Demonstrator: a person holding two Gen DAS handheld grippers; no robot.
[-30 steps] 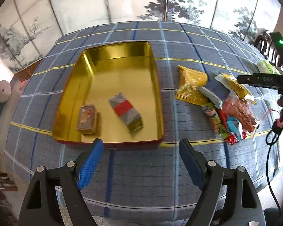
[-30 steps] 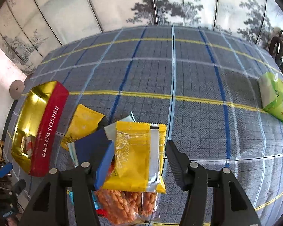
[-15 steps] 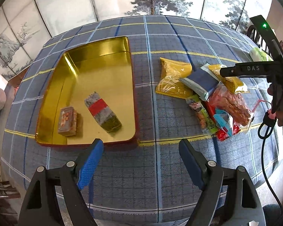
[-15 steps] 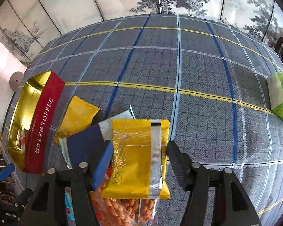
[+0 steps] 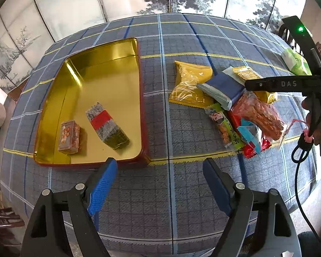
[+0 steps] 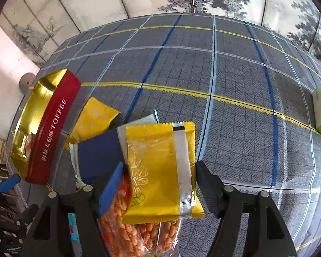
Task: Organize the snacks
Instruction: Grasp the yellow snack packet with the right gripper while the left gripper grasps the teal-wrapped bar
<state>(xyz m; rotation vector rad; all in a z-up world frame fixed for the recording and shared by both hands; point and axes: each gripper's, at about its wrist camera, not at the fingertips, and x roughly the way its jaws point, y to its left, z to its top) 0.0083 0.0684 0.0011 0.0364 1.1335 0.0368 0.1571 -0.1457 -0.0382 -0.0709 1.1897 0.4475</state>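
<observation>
Right gripper (image 6: pixel 160 184), jaws opening astride glossy yellow foil snack packet (image 6: pixel 158 167) atop pile beside open gold-lined red toffee tin (image 5: pixel 100 98); left gripper (image 5: pixel 160 184) spread, empty (over tablecloth). Risk: slick film slipping, dragging neighbouring packets.

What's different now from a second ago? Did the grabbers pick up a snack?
The right gripper is opening its jaws wider around the yellow packet, which sits between them, not yet gripped. The left gripper drifted toward the snack pile, jaws open and empty. The tin kept its two snacks.
</observation>
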